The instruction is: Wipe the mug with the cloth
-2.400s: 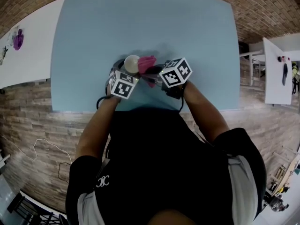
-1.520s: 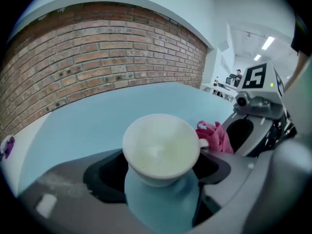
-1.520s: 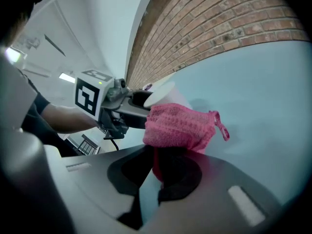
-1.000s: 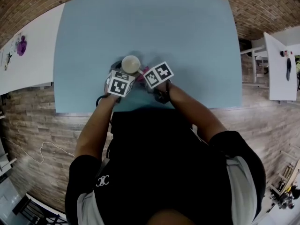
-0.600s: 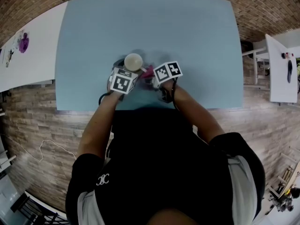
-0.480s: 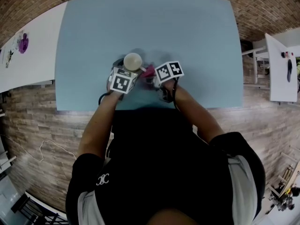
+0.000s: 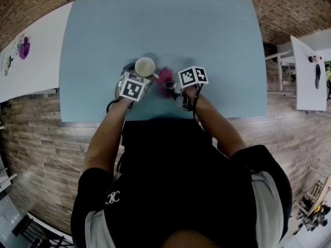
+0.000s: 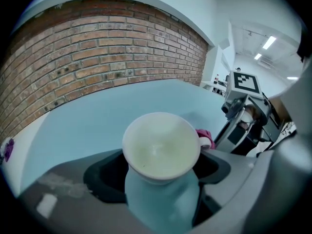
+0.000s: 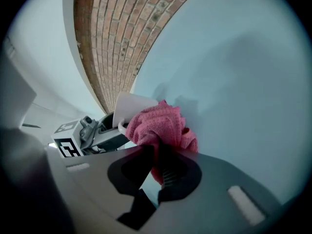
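A pale blue mug [image 8: 161, 174] with a white inside sits upright between the jaws of my left gripper [image 8: 161, 194], which is shut on its body. From the head camera the mug [image 7: 145, 66] shows above the left marker cube, over the blue table. My right gripper [image 9: 158, 172] is shut on a bunched pink cloth [image 9: 163, 126]. The cloth [image 7: 165, 76] lies against the mug's right side, by the white handle [image 8: 207, 141]. In the right gripper view the mug [image 9: 129, 107] shows behind the cloth.
The blue table [image 7: 155, 25] stretches far beyond the grippers. Brick floor surrounds it. A white board [image 7: 26, 50] lies off the left edge, and white furniture [image 7: 305, 76] stands at the right. The near table edge [image 7: 165, 119] runs just under my hands.
The right gripper with the pink cloth has shifted to the right along the mug's side and turned a little. The left gripper and mug have stayed nearly still.
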Motion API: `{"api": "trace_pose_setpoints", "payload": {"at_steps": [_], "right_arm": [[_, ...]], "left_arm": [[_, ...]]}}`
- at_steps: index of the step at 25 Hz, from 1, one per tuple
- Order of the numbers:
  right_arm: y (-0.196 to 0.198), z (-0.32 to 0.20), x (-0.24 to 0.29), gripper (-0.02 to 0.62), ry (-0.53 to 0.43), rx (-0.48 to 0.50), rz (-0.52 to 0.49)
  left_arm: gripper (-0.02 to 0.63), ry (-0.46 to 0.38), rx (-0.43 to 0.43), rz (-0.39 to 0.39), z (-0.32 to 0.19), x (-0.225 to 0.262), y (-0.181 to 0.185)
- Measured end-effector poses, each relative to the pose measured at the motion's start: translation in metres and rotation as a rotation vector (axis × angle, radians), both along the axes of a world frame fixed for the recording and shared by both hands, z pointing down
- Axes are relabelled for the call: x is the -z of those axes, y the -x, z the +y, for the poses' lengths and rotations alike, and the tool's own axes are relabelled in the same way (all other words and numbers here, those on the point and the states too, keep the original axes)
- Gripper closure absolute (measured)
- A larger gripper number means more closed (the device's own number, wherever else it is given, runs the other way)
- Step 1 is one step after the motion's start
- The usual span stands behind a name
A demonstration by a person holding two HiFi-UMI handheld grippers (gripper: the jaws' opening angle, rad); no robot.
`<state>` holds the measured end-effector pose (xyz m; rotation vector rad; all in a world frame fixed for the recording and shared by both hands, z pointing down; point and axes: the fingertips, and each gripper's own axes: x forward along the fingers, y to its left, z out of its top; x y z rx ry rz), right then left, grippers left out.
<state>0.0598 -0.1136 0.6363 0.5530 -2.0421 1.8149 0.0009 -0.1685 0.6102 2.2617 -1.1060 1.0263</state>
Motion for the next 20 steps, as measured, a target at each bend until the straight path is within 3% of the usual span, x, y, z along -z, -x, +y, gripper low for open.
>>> {"api": "trace_pose_setpoints", "payload": {"at_steps": [6,12,15,20], "right_arm": [[-0.028,-0.028,0.003,0.557,-0.054,-0.159,0.0],[-0.041,-0.048,0.045,0.557,-0.201,-0.212,-0.114],[-0.046,-0.049,0.064,0.557,-0.282,-0.192,-0.104],[-0.045,-0.048,0.086,0.557,-0.477,-0.106,0.0]], "left_arm": [[0.181,-0.004,-0.01,-0.009,-0.001,-0.006,0.0],[0.172,-0.005,0.004,-0.024,0.003,-0.004,0.003],[0.144,-0.023,0.043,-0.039,0.013,-0.01,0.01],[0.148,-0.062,0.11,-0.021,0.032,0.001,0.032]]}}
